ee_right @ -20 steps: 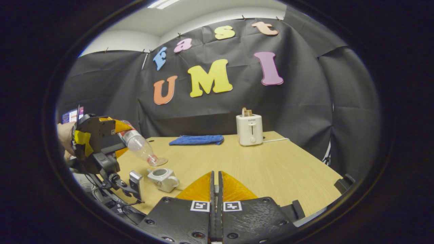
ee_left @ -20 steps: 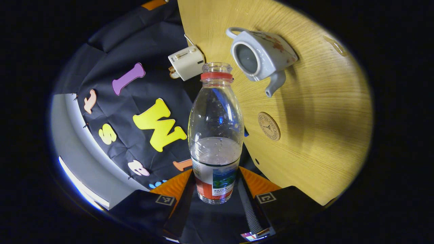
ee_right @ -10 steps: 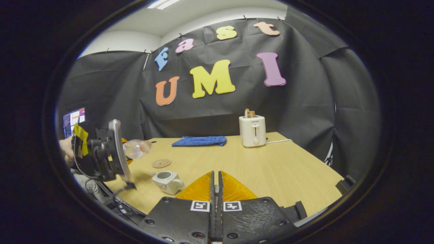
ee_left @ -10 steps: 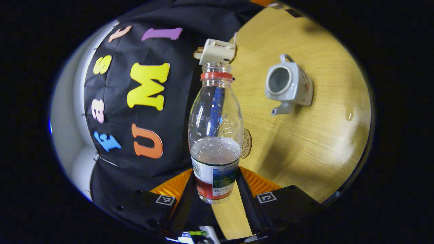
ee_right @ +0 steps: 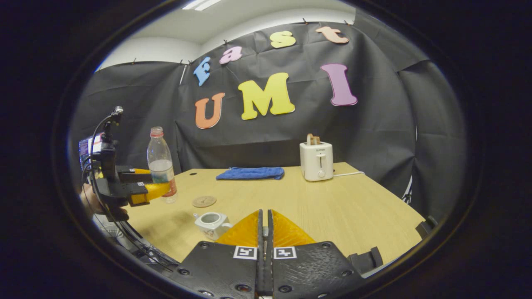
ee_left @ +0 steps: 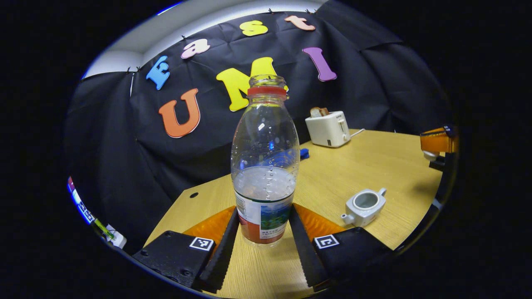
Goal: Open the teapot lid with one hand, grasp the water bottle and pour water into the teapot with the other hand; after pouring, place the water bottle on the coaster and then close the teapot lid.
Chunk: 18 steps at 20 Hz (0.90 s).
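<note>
Both views are sharp, without motion blur, and evenly lit from above: a white ceiling light strip [ee_right: 200,4] glows at the top of the right gripper view. The pale wooden tabletop [ee_right: 332,207] looks bright, with soft, faint shadows. Small highlights glint on the clear plastic water bottle [ee_left: 265,162]. Fisheye distortion bends the table's edges and the black cloth wall [ee_left: 365,83] toward the rim, where brightness falls off.

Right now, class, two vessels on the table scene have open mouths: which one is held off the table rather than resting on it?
The bottle, upright and clamped between the left gripper's fingers; the lidless teapot sits on the table.
</note>
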Tool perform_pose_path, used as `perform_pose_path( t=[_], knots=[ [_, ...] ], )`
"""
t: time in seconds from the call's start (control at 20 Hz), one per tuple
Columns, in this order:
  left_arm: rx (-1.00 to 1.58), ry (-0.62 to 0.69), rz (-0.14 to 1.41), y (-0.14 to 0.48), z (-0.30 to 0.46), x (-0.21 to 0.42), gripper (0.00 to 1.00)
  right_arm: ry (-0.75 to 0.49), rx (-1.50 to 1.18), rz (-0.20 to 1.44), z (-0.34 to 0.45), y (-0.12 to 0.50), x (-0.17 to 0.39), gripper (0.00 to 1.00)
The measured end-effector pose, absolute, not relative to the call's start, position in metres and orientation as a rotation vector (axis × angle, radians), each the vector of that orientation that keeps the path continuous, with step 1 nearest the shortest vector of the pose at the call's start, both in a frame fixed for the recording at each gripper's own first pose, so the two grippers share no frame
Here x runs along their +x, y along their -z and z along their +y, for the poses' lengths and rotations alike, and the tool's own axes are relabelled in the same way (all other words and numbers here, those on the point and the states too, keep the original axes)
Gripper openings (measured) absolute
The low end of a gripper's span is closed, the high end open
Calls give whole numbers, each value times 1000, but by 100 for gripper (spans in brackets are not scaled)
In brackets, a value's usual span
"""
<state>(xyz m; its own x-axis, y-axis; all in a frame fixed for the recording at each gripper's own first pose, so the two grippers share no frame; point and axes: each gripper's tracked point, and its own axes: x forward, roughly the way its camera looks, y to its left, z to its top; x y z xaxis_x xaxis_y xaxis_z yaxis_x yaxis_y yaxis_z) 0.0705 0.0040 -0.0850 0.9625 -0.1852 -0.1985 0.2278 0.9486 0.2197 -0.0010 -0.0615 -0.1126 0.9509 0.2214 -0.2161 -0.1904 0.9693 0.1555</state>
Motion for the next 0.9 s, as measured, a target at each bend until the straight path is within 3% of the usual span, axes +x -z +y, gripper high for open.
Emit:
perform_pose_path(
  t=[0.25,0.9],
  knots=[
    [29,250,137,81,-4,106,73,-210,129,240,-59,114,0,0],
    [-8,234,254,144,-3,185,77,-165,144,322,-79,148,18,0]
  ],
)
